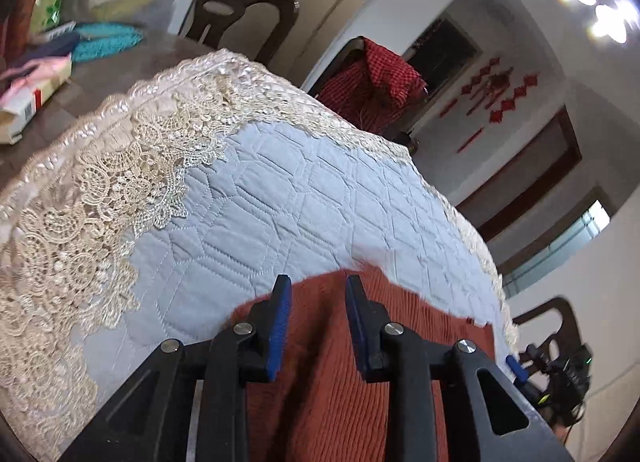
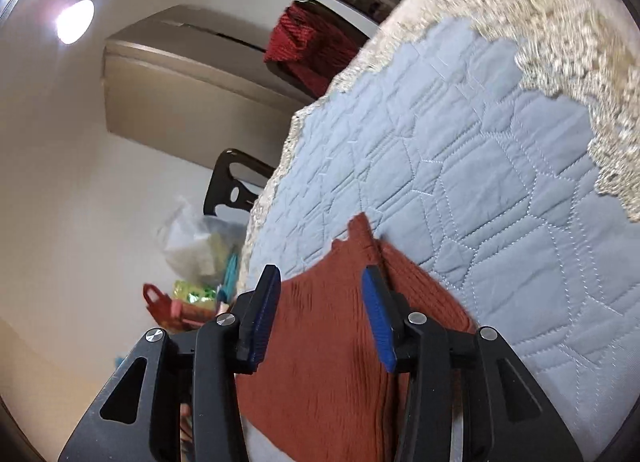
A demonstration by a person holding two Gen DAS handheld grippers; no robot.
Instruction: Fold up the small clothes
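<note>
One rust-red ribbed knit garment (image 1: 332, 362) lies on a quilted grey-blue table cover (image 1: 260, 202) edged in cream lace (image 1: 100, 190), and two grippers work over it. The left gripper (image 1: 318, 314) has its jaws parted, its two blue pads (image 1: 280, 326) spread above the cloth with nothing between them. The right gripper (image 2: 326, 318) is likewise released, the garment (image 2: 332, 362) running under and ahead of its fingers to a pointed corner.

Only the left view shows three dark chairs, one draped with a red checked shirt (image 1: 372, 90), plus a carton (image 1: 24, 114) and teal cloths (image 1: 108, 40) far ahead to the left. Only the right view shows a clear plastic bag (image 2: 196, 242) left of the fingers.

The garment's near part is cut off under both tools, and the right view is motion-blurred at the lace.
</note>
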